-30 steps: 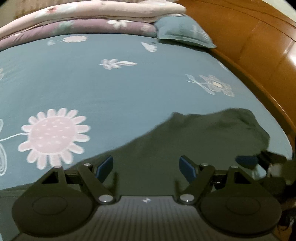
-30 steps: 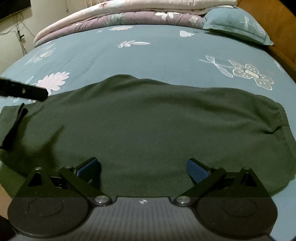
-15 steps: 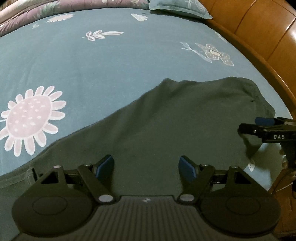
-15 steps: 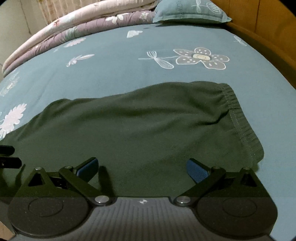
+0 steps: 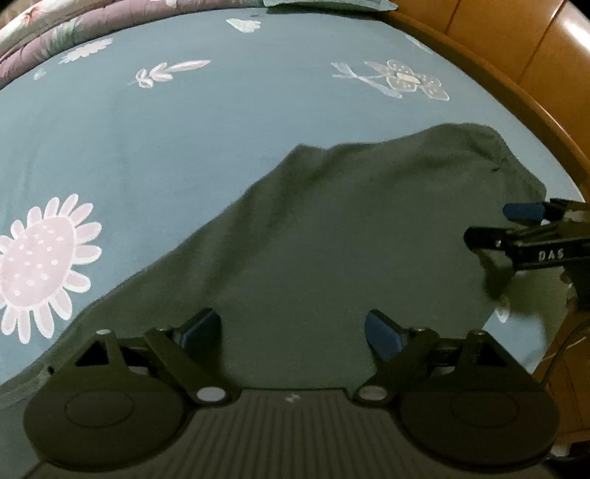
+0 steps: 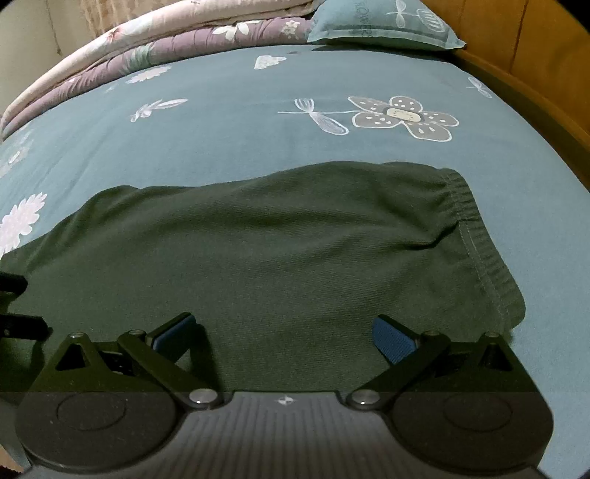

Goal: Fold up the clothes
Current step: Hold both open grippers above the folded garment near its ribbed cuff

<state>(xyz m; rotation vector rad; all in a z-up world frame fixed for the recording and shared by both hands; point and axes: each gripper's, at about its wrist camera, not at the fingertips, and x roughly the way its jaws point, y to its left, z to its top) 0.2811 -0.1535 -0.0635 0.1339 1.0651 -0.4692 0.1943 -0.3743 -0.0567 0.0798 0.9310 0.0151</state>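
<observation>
The left gripper hangs low over the dark green garment, its jaws opening, blue pads apart with only cloth beneath them and nothing pinched. The right gripper is likewise spread wide above the same garment, gripping nothing. The garment lies flat on the teal flowered bedsheet, its elastic waistband toward the right edge of the right wrist view. Farther off lie a teal pillow and folded purple quilts. A wooden bed frame borders the sheet.
</observation>
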